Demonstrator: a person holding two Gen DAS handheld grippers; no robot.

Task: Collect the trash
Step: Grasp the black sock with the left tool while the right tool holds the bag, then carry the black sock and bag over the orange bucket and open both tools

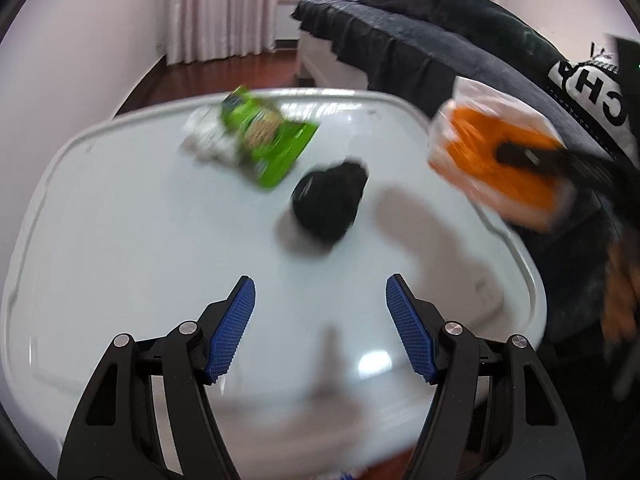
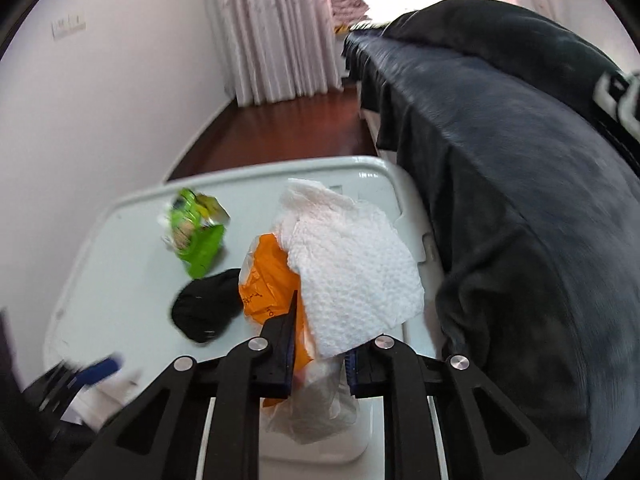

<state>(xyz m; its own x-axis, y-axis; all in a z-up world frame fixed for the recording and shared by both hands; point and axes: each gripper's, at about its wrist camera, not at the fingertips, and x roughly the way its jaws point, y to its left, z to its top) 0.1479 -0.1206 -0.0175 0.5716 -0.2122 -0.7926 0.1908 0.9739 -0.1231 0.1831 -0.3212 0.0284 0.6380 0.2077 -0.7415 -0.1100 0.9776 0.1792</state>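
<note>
In the right wrist view my right gripper (image 2: 320,324) is shut on an orange and clear plastic wrapper (image 2: 268,284) together with a white paper towel (image 2: 352,272), which drapes over the right finger. The left wrist view shows that same wrapper (image 1: 480,160) blurred at the right, above the table's edge. My left gripper (image 1: 320,280) stands open over the white table (image 1: 120,240) with nothing between its blue pads. Farther back on the table lie a green snack wrapper (image 1: 272,140), a crumpled white tissue (image 1: 208,140) and a black bundled object (image 1: 328,204).
A bed under a dark blanket (image 2: 520,160) runs along the table's right side. White curtains (image 2: 276,40) and a red-brown wooden floor (image 2: 280,128) lie beyond the table's far edge. A white wall (image 2: 100,100) stands at the left.
</note>
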